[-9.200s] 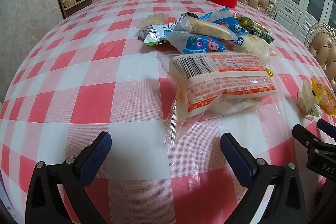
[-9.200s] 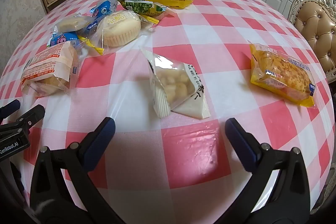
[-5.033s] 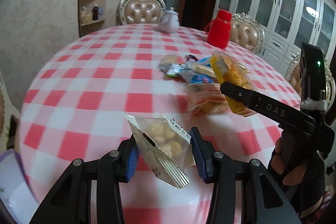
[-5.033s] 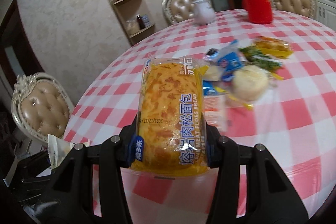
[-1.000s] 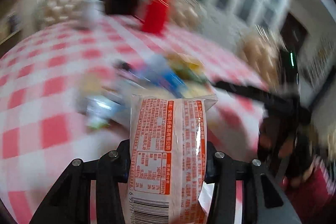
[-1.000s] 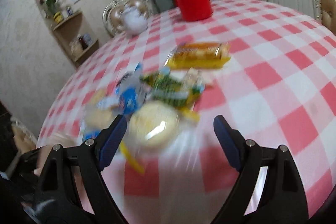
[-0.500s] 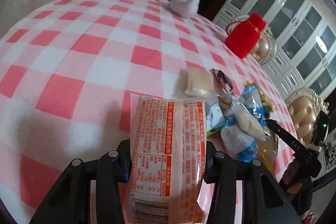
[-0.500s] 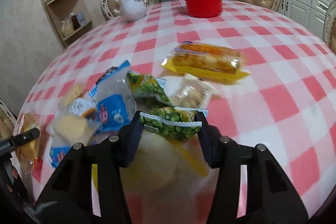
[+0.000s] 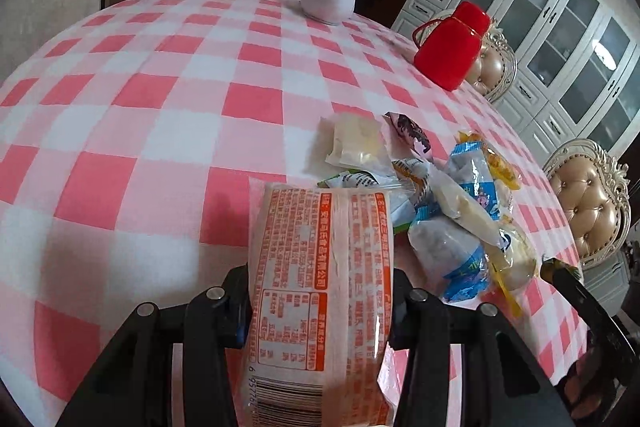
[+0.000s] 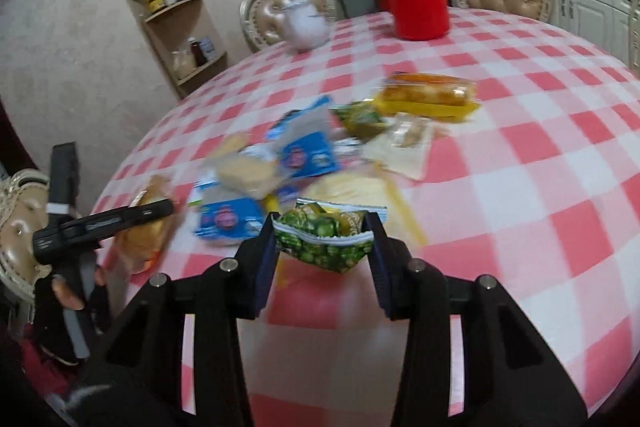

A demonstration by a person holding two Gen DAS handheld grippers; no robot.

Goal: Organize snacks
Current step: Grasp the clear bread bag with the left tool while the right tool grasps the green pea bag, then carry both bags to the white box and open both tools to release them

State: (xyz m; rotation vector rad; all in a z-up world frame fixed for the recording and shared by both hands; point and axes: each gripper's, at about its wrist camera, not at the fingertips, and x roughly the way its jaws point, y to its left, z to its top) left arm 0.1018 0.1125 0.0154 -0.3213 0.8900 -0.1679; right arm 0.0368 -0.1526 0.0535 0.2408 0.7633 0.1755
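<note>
My left gripper [image 9: 320, 291] is shut on a long bread packet [image 9: 320, 251] with orange print, held upright above the checked tablecloth [image 9: 160, 107]. A pile of snack packets [image 9: 460, 211] lies just to its right. In the right wrist view my right gripper [image 10: 322, 231] is shut on a small green snack packet [image 10: 324, 247], lifted clear of the table near the front of that pile [image 10: 308, 155]. The left gripper [image 10: 104, 223] with its bread packet [image 10: 148, 223] shows at the left there. One right gripper finger [image 9: 580, 299] shows at the lower right of the left wrist view.
A red thermos [image 9: 452, 51] and a white teapot [image 9: 330, 1] stand at the far side of the round table. A bread in a yellow tray [image 10: 428, 93] lies behind the pile. Padded chairs [image 9: 592, 203] ring the table, with a corner shelf [image 10: 184, 39] beyond.
The right gripper's jaws, open over the pile a second ago, have shut on the green packet and lifted it back from the pile. The left gripper has rolled and sunk with the bread packet.
</note>
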